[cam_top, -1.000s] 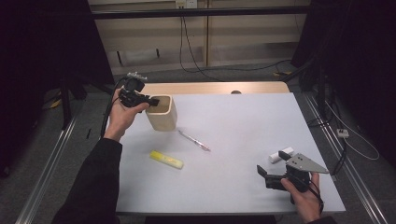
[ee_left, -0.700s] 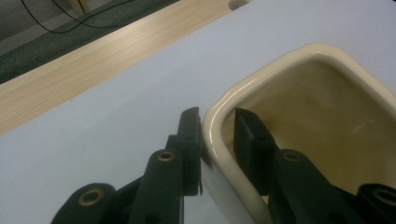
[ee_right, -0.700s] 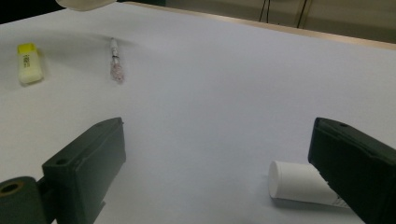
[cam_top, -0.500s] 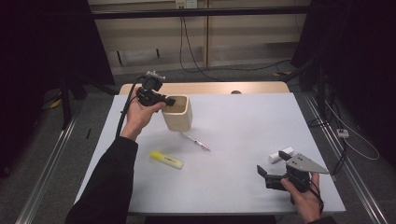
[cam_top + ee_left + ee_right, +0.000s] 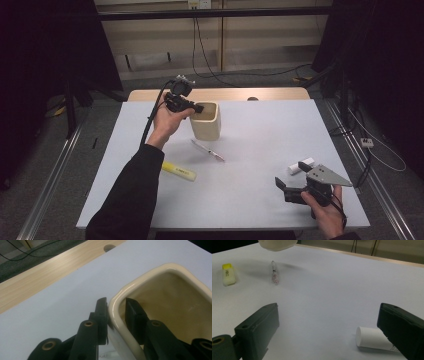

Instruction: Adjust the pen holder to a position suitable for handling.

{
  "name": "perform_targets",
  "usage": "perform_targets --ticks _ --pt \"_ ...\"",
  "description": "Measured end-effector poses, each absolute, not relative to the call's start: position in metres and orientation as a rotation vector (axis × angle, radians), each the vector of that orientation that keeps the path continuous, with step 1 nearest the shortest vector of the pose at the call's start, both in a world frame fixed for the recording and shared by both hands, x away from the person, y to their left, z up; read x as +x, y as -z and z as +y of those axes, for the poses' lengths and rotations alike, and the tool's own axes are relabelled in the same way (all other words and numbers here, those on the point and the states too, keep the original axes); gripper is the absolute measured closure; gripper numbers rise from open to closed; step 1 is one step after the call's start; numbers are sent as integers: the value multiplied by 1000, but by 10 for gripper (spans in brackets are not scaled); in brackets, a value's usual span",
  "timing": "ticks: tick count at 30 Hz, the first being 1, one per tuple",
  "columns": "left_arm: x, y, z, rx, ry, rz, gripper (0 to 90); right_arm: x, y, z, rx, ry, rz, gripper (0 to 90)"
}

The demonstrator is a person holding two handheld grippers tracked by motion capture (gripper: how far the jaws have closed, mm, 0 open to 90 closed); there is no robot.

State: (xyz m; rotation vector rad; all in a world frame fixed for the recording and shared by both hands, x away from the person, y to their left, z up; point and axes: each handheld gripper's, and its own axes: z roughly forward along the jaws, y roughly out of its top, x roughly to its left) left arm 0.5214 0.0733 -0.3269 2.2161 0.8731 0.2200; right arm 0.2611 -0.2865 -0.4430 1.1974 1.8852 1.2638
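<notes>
Left tool (image 5: 116, 312) pinching the cup wall (image 5: 117, 315) – one jaw inside, one outside
The cream cup (image 5: 205, 120) sits upper centre on the table (image 5: 260, 130) in the high view – the right tool (image 5: 290, 190), lower right, stands spread near a white tube (image 5: 374, 341)

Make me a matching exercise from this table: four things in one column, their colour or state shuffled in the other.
Things:
1. cup
2. marker
3. left gripper
4. right gripper

States:
A. jaws wide open above the table
B. yellow, lying flat
C. cream, held by its rim
D. clamped on a rim

Pairs: 1-C, 2-B, 3-D, 4-A
</notes>
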Motion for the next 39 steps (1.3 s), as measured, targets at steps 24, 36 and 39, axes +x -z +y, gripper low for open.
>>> perform_targets --ticks 24,36,39 --pt "534 357 37 2226 -211 960 729 261 443 -286 1200 -1271 1890 39" --pt "538 374 29 2250 -204 989 728 261 443 -286 1198 -1272 1891 39" --pt "538 378 26 2256 -206 992 729 261 443 -286 1199 -1275 1892 38"
